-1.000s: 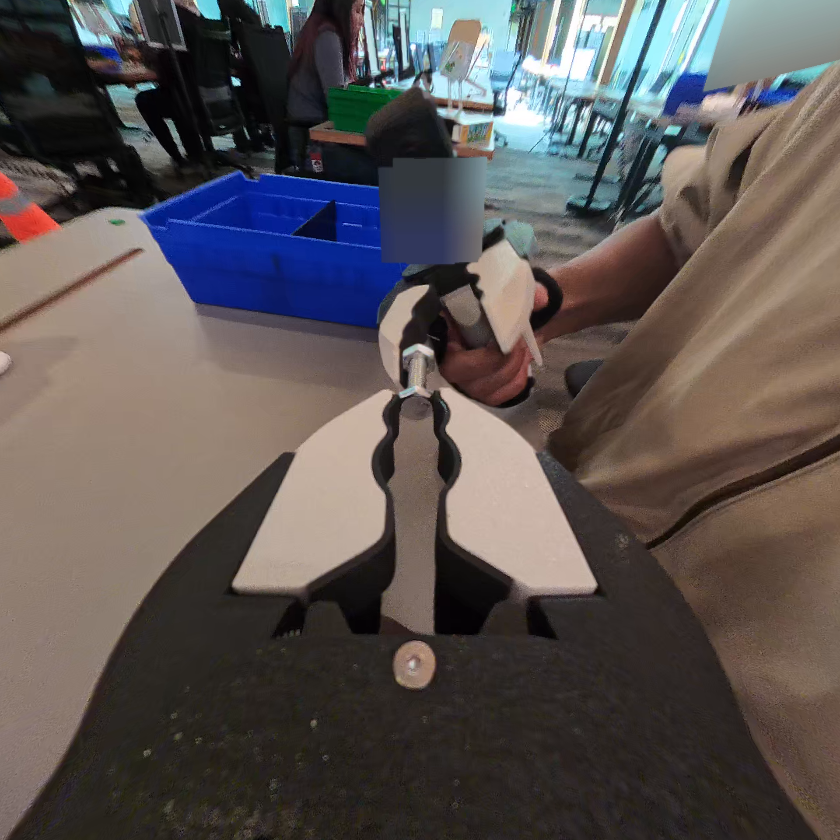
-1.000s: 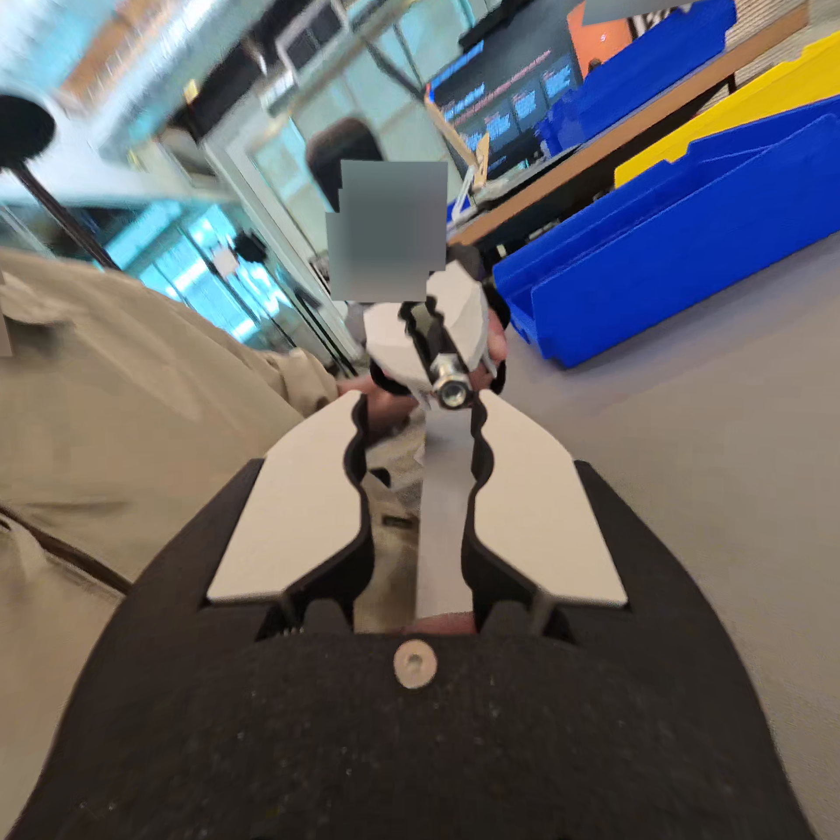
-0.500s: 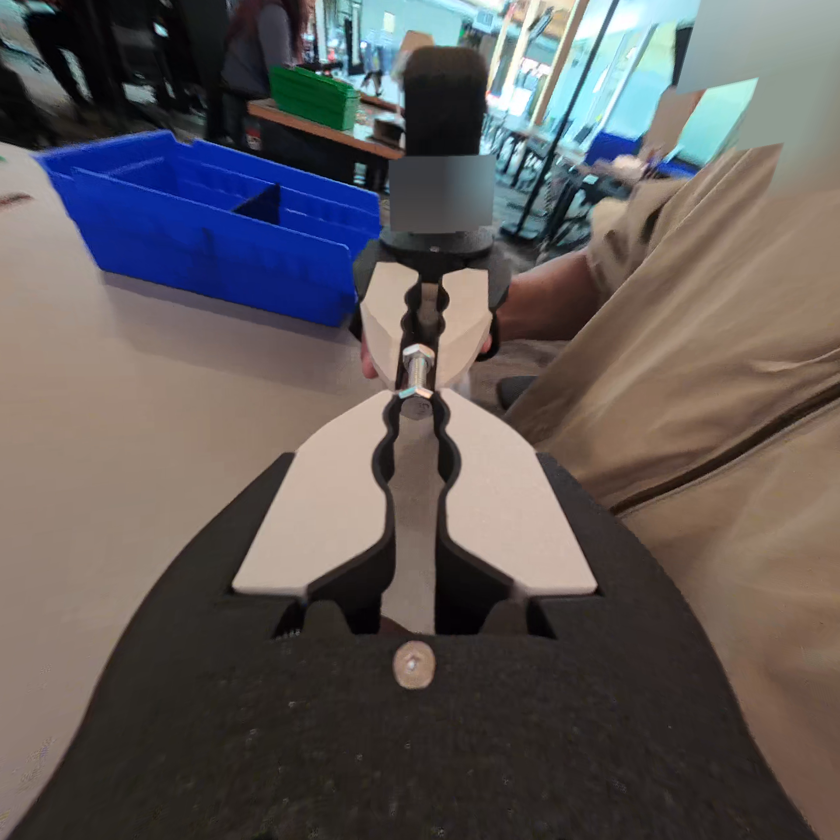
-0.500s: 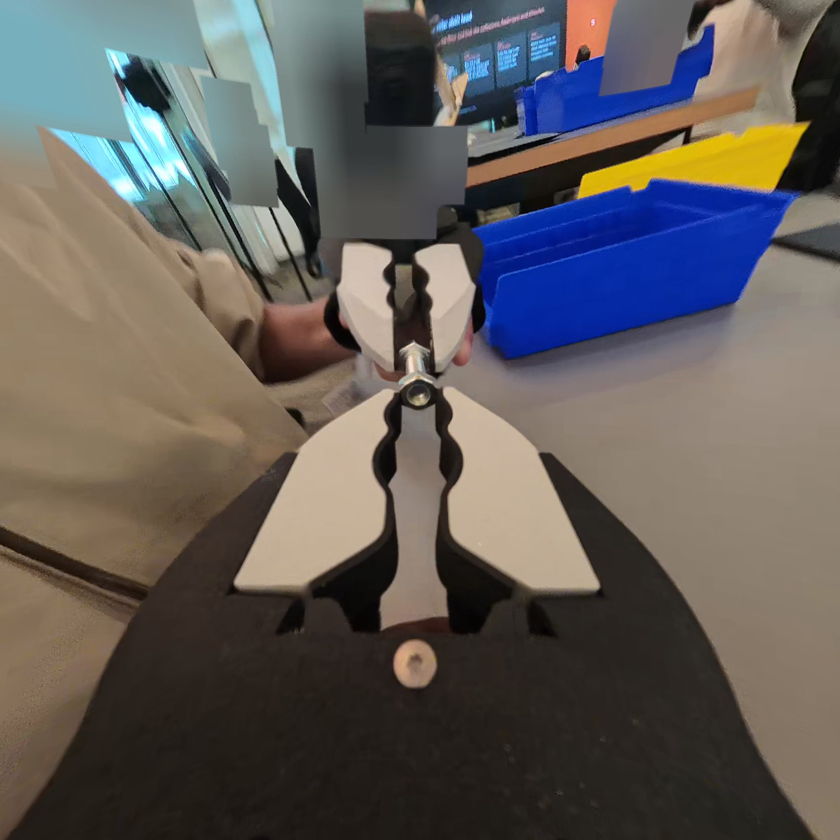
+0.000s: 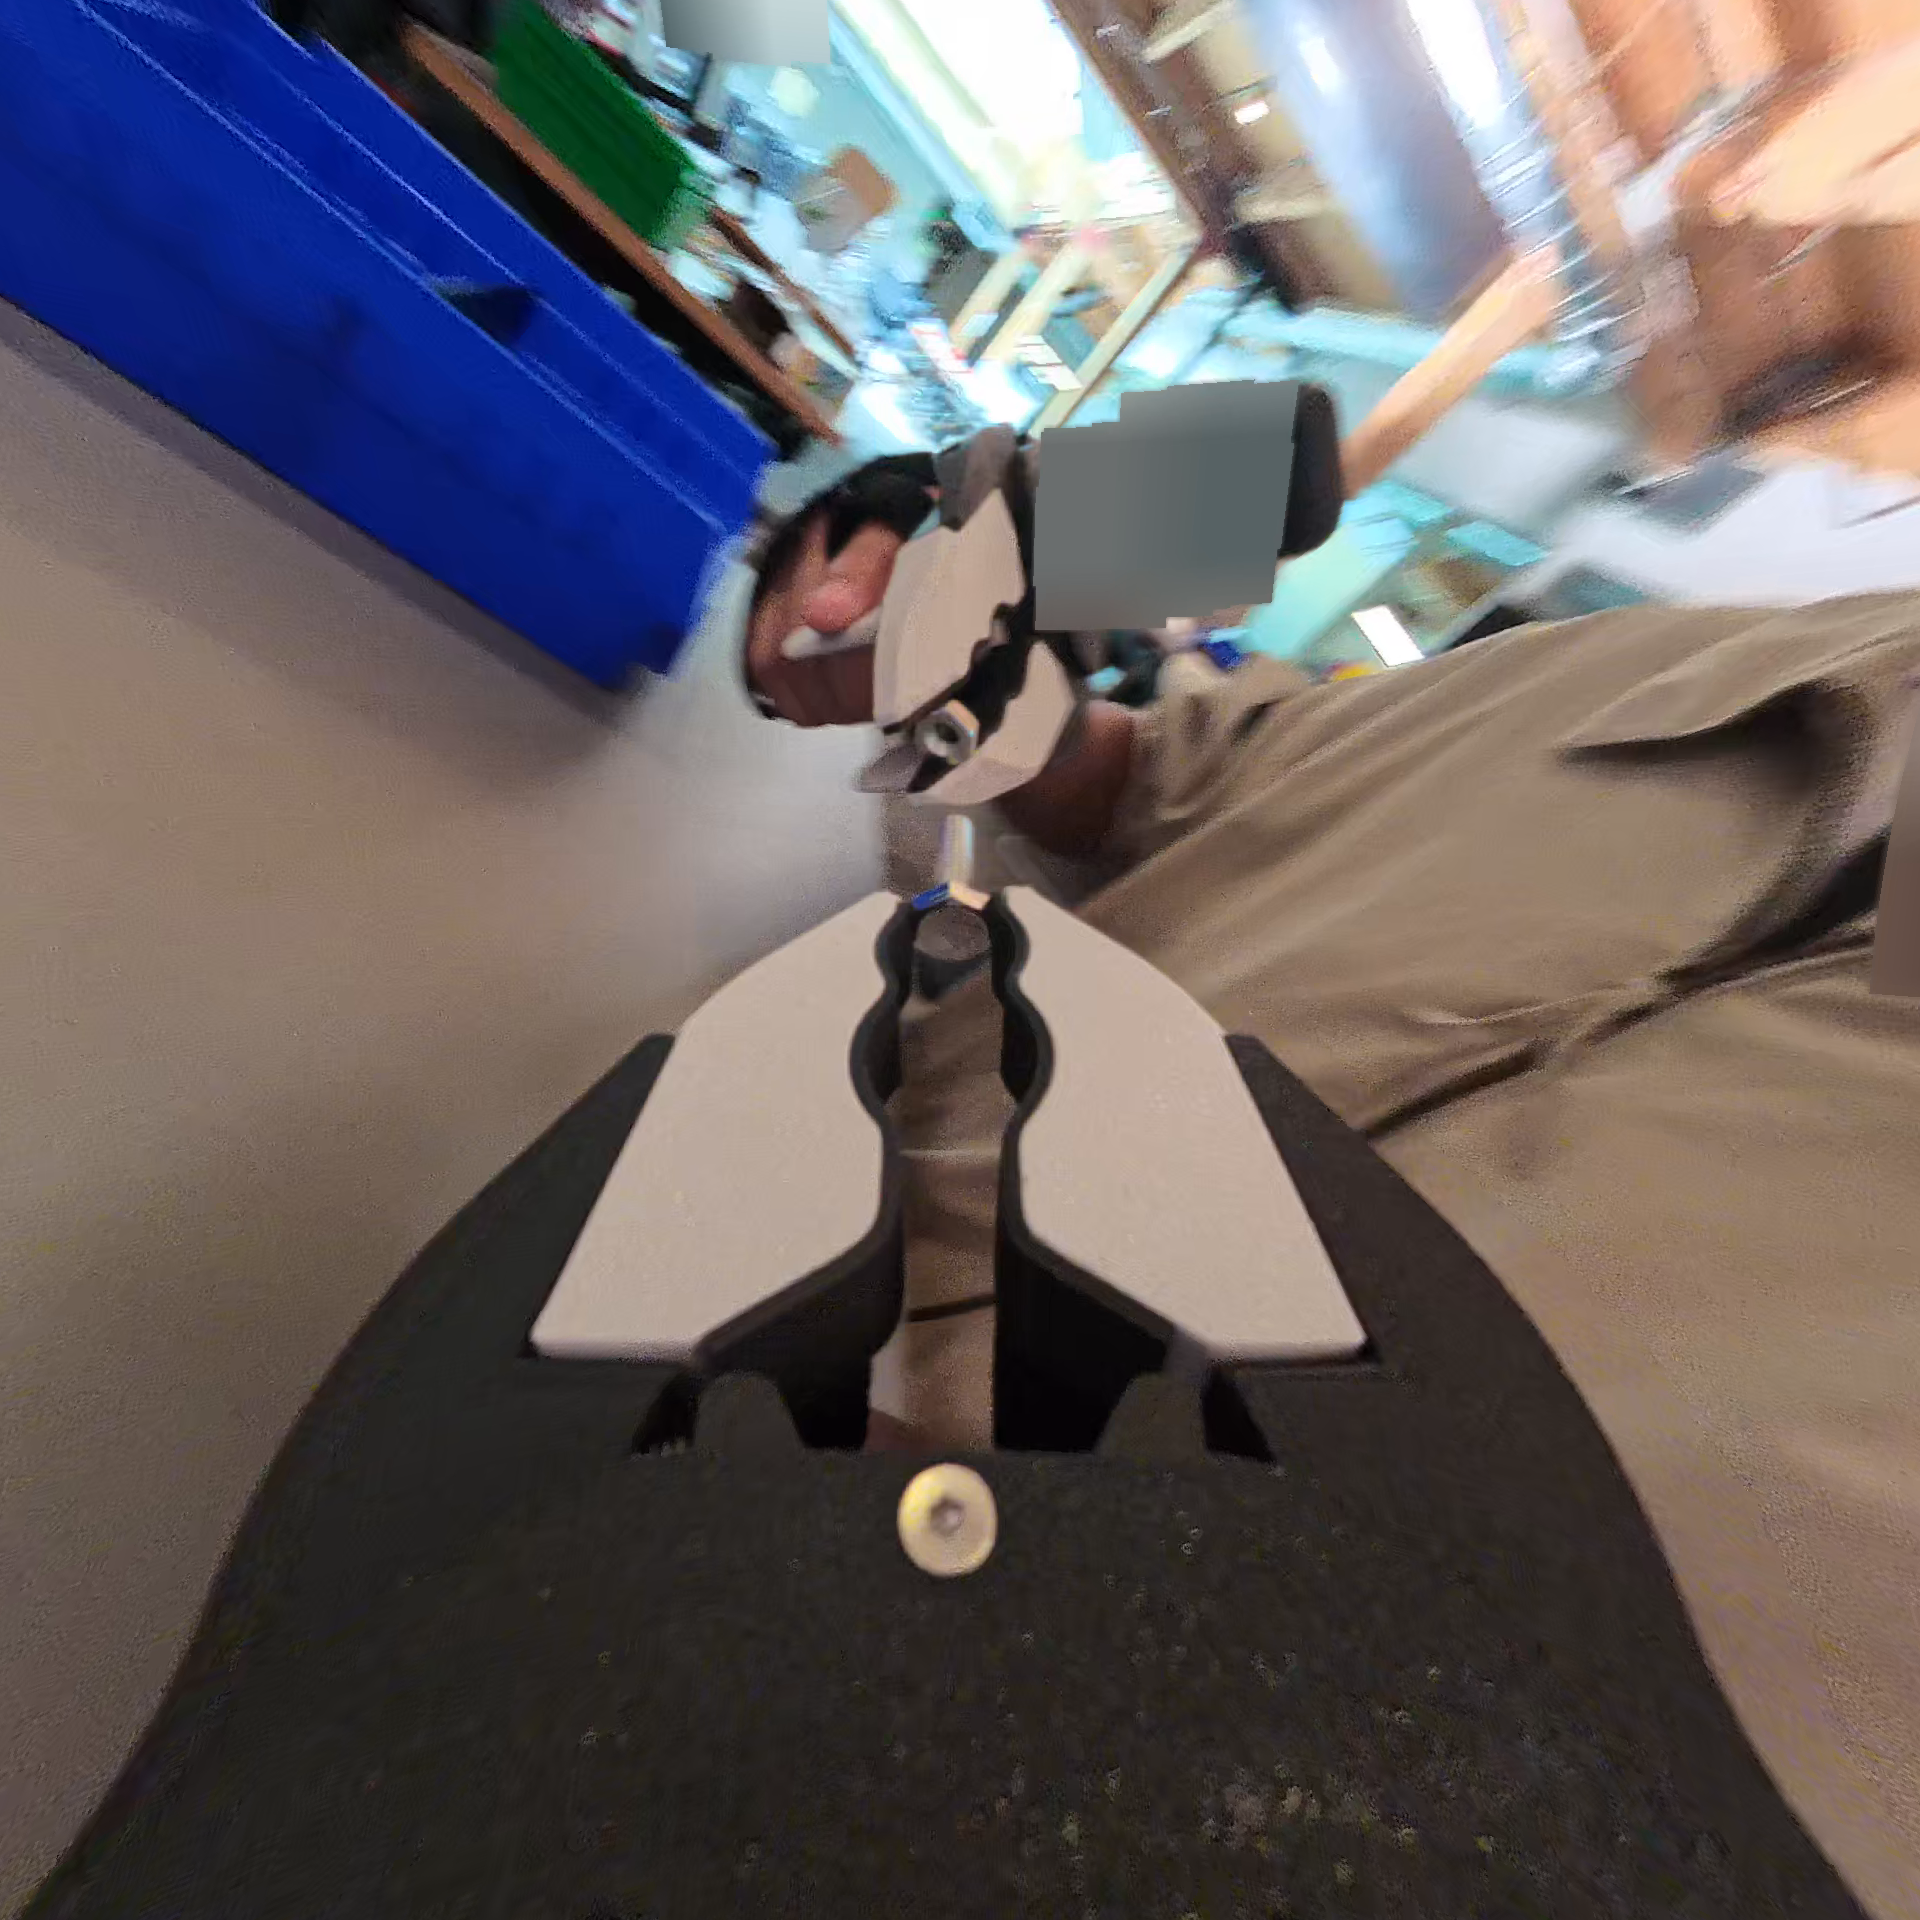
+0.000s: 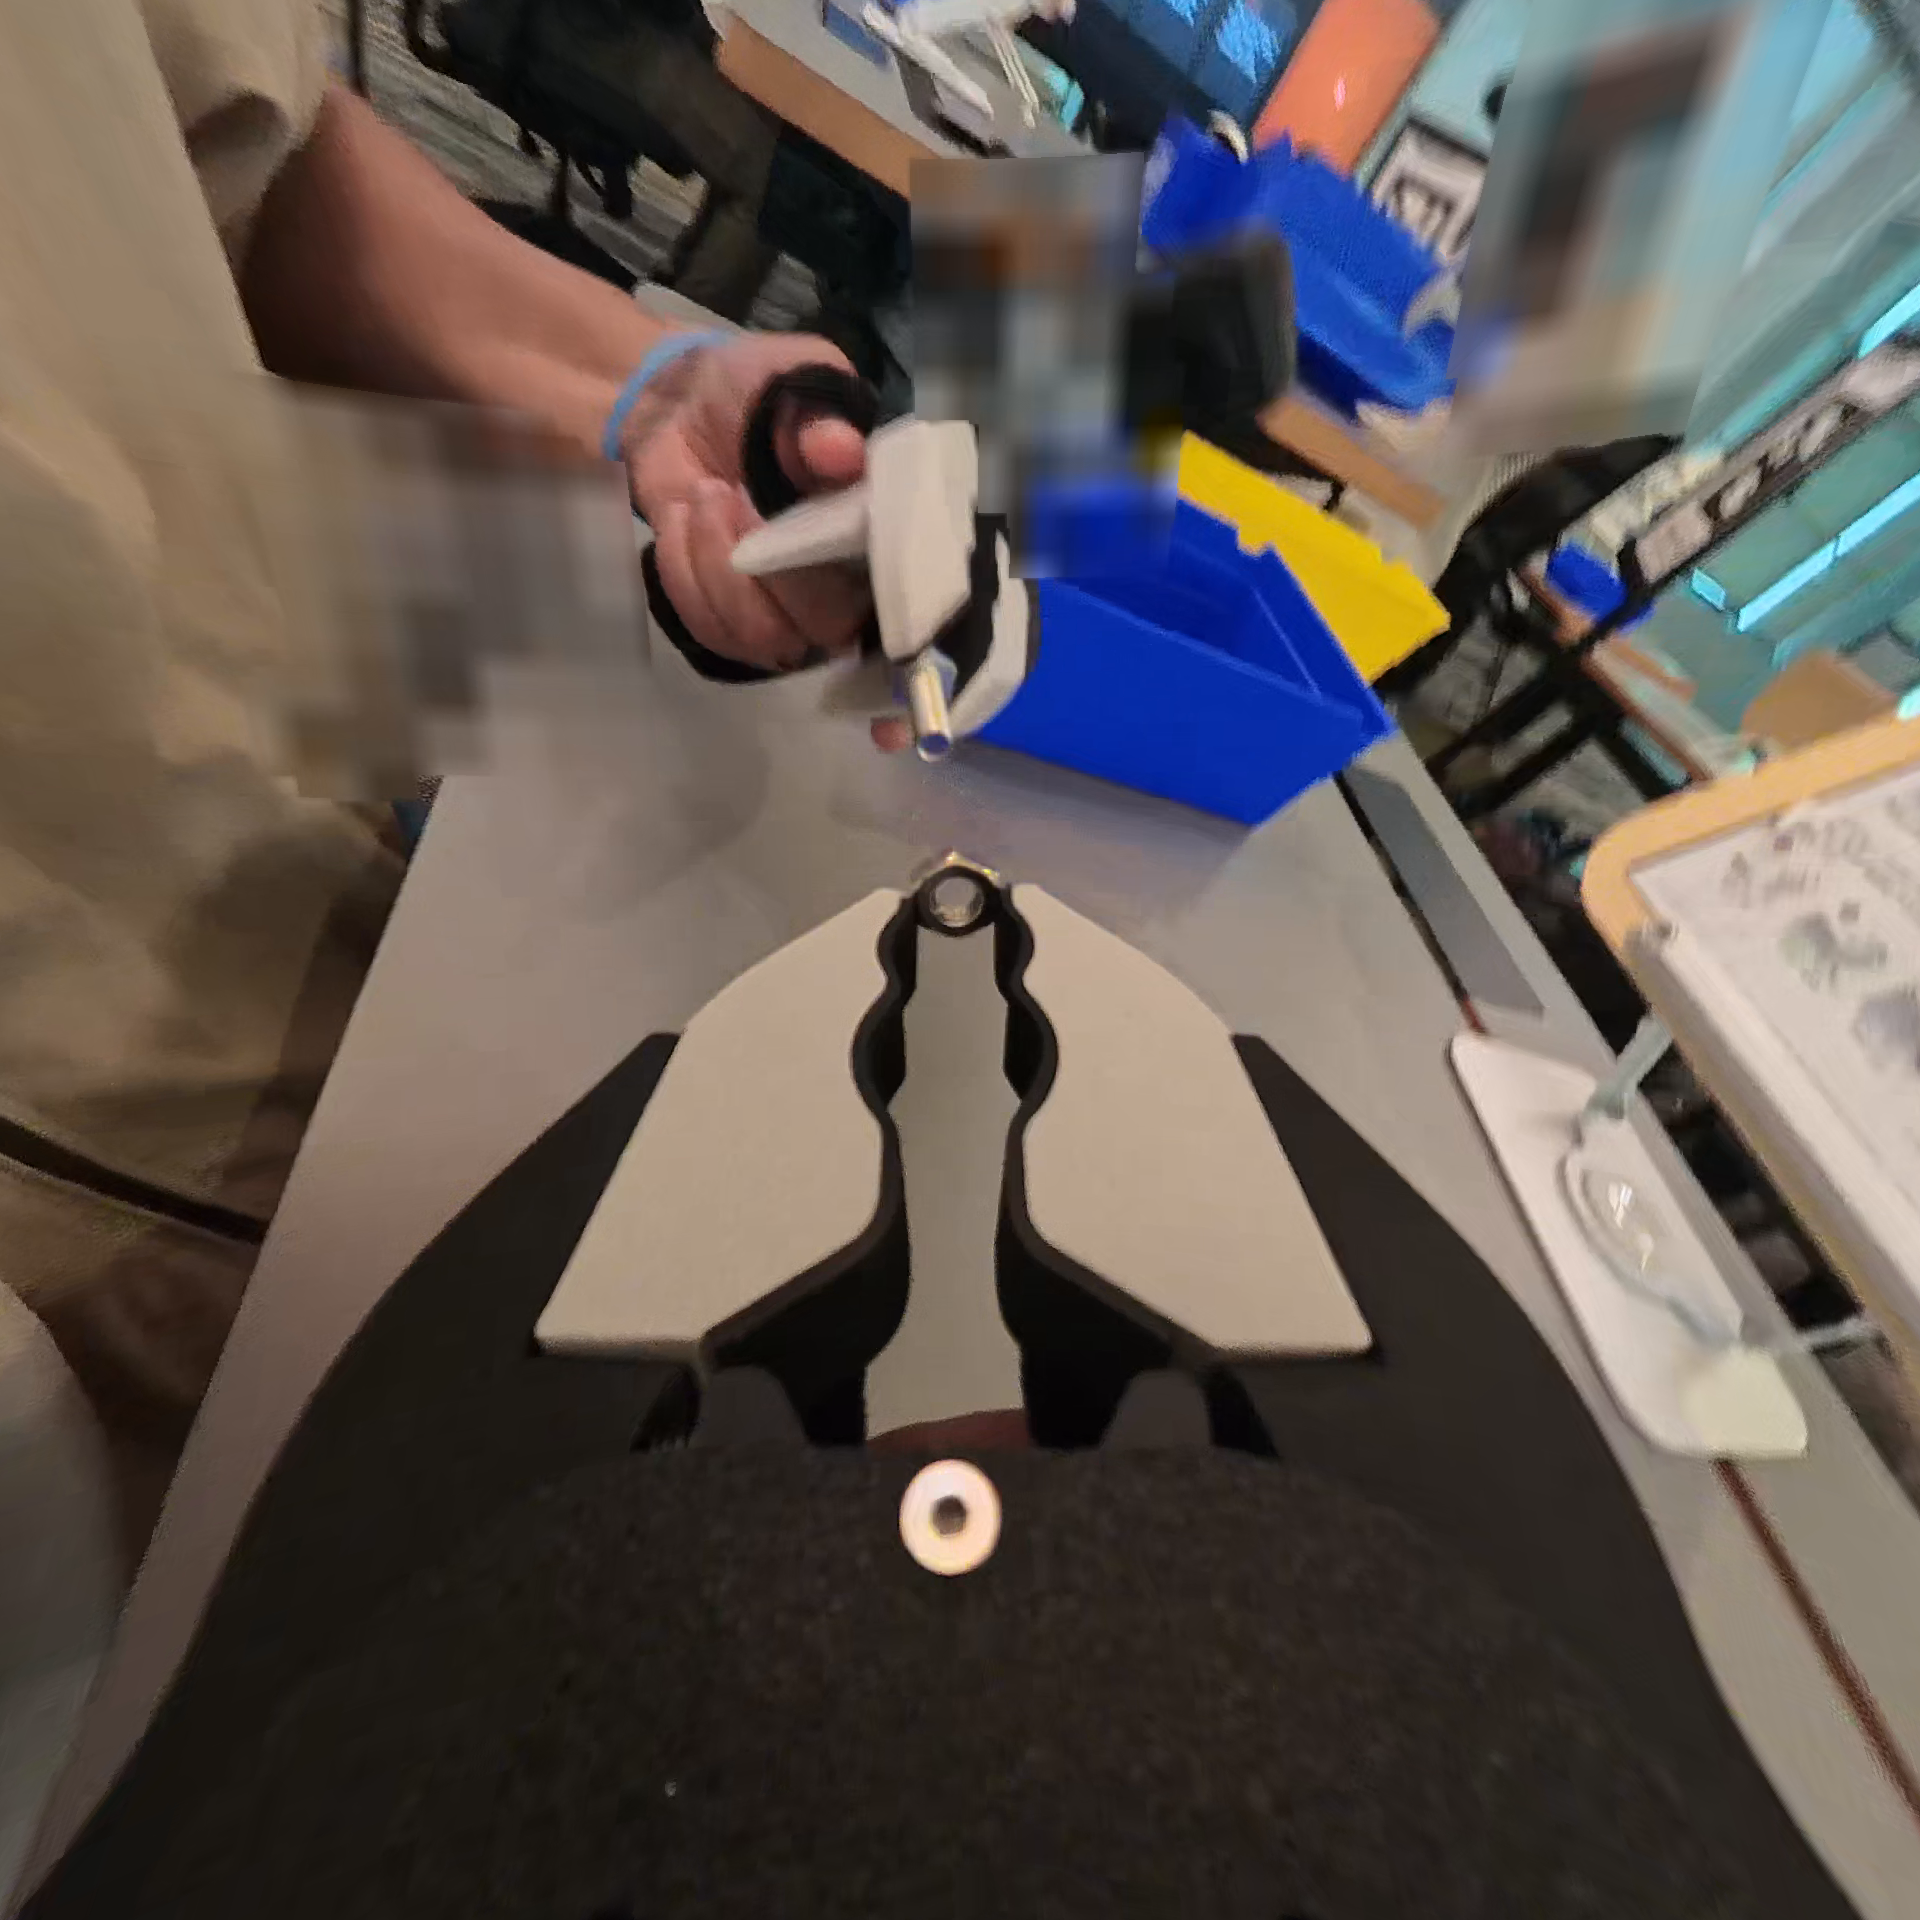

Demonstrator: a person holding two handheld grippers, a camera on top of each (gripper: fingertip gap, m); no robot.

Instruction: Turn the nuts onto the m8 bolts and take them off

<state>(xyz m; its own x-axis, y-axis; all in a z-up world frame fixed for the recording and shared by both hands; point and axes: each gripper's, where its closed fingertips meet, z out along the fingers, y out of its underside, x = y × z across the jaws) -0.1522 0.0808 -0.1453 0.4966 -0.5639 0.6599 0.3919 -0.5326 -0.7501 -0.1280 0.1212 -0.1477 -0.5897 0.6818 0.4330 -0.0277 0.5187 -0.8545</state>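
Observation:
My left gripper (image 5: pixel 951 916) is shut on the head of a silver M8 bolt (image 5: pixel 957 857), whose threaded shaft points away from me. My right gripper (image 6: pixel 951 900) is shut on a silver hex nut (image 6: pixel 951 914), and I look through its hole. The nut is off the bolt, with a gap between them. In the left wrist view the right gripper (image 5: pixel 935 764) holds the nut (image 5: pixel 945 736) just beyond the bolt's tip. In the right wrist view the left gripper (image 6: pixel 914 649) holds the bolt (image 6: pixel 928 715) tilted down above the grey table (image 6: pixel 623 914).
A blue bin (image 5: pixel 364 312) stands on the table behind the grippers and also shows in the right wrist view (image 6: pixel 1164 675), with a yellow bin (image 6: pixel 1309 561) behind it. A clear stand on a white base (image 6: pixel 1621 1247) is at the right edge. A person's tan shirt (image 5: pixel 1455 935) is close by. Across from one pair of fingers to the other is roughly 6 cm.
The nut was on the bolt with both grippers joined through it. Now the grippers have pulled apart, the nut stays in the right one and the bolt in the left; both views have rolled.

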